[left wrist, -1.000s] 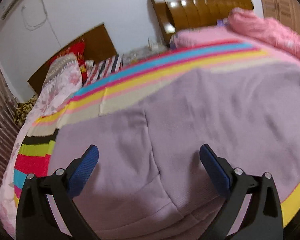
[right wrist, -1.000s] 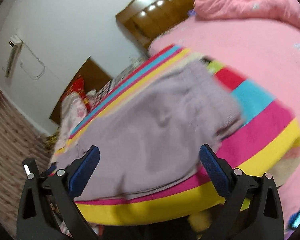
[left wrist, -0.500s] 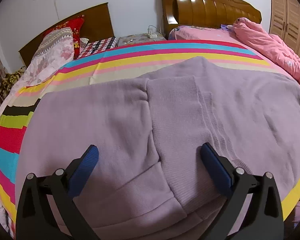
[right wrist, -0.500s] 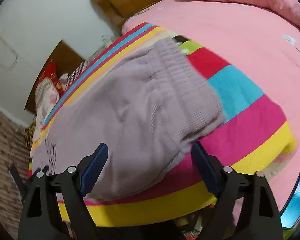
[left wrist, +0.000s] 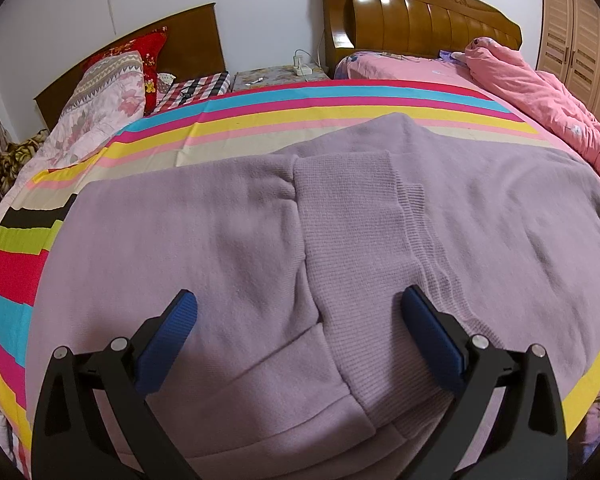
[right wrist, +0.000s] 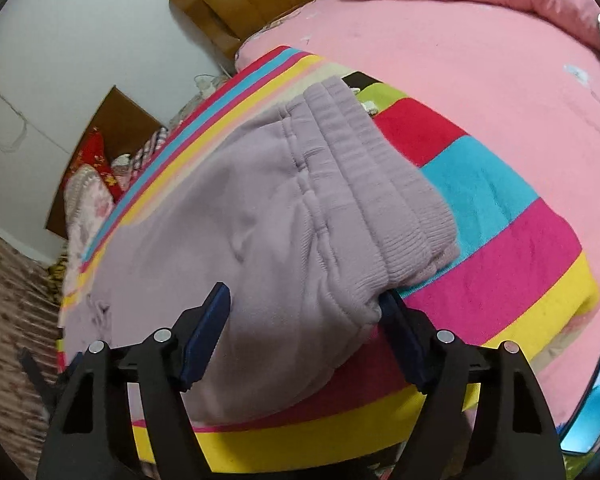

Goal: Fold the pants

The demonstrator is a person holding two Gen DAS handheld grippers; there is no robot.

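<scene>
The soft lilac knit pants lie spread across the rainbow-striped bedsheet, cuffs already doubled over the legs. The left gripper hangs wide open above them; the right gripper has just been closing around the waistband corner, likely readying a lift.

left gripper: black arms | blue pads | silver screws; right gripper: same
</scene>
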